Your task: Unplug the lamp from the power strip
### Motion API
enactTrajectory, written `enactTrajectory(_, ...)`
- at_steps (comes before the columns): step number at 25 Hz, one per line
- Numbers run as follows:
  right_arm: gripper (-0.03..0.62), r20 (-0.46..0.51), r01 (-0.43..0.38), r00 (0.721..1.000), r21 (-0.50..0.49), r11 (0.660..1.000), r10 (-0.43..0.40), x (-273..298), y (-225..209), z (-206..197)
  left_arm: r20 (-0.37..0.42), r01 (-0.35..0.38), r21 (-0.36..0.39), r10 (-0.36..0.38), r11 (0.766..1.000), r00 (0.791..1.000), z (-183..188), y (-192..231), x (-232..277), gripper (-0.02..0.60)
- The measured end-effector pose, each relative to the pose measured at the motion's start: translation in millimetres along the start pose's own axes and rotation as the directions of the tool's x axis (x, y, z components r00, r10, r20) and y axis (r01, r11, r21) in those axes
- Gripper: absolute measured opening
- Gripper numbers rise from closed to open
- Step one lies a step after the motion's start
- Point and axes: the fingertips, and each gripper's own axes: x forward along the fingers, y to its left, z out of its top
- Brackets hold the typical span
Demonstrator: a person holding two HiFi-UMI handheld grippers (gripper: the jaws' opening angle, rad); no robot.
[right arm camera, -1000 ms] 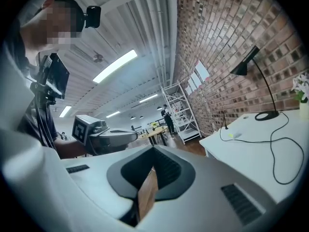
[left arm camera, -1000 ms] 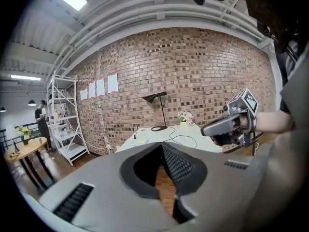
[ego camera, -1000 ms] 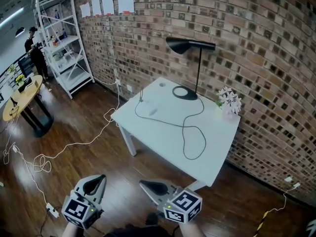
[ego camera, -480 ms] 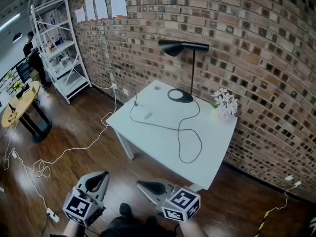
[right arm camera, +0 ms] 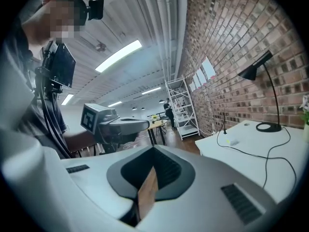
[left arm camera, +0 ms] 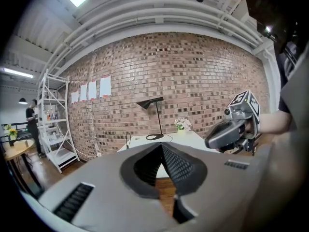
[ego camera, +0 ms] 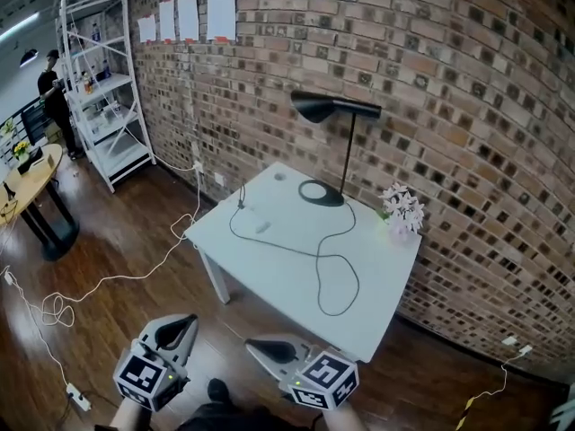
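Note:
A black desk lamp (ego camera: 328,107) stands at the far side of a white table (ego camera: 377,308), against the brick wall. Its black cord (ego camera: 331,260) loops across the tabletop to a small white power strip (ego camera: 259,225) near the table's left corner; the plug there is too small to make out. My left gripper (ego camera: 176,325) and right gripper (ego camera: 259,346) are low in the head view, well short of the table, both shut and empty. The lamp (left arm camera: 153,104) and the table show far ahead in the left gripper view, and the lamp (right arm camera: 258,71) at the right of the right gripper view.
A pot of white flowers (ego camera: 400,207) sits on the table's right side. A white cable (ego camera: 135,272) trails from the table over the wooden floor. A metal shelf (ego camera: 99,88), a round table (ego camera: 27,173) and a person (ego camera: 49,83) are at the far left.
The head view has shifted: the table and lamp sit a little further left and the wall's paper sheets lower. Both grippers stay shut at the bottom edge.

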Motion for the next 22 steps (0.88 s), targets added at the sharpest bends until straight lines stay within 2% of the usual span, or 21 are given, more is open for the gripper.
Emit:
enactTrajectory(4,-0.008,-0.004,0.008,1.000,0.018,1.000,-0.008,20,-8,9,-0.006,0.007,0.004,-0.007,1.000,1.000,-7,22,5,-0.006)
enactTrajectory(8,-0.008,-0.031,0.005,0.999,-0.012,1.000,-0.006,46,-9,16,-0.005,0.012,-0.010,-0.012,1.000,1.000,-15,49,8,-0.006)
enactTrajectory(13,-0.008,-0.046,0.018,0.999,-0.025,1.000,-0.019,80,-11,27,-0.019,0.052,-0.063,-0.053,0.997,0.998,-16,74,9,-0.006)
enactTrajectory(18,-0.008,-0.065,0.053,0.996,-0.018,0.998,-0.054,105,-15,37,0.016,0.076,-0.039,-0.076,0.996,0.997,-24,107,11,-0.006)
enactTrajectory(22,-0.008,-0.128,0.023,0.991,-0.109,0.994,-0.037,133,-5,37,0.028,0.106,-0.069,-0.104,0.992,0.994,-37,130,12,-0.006)
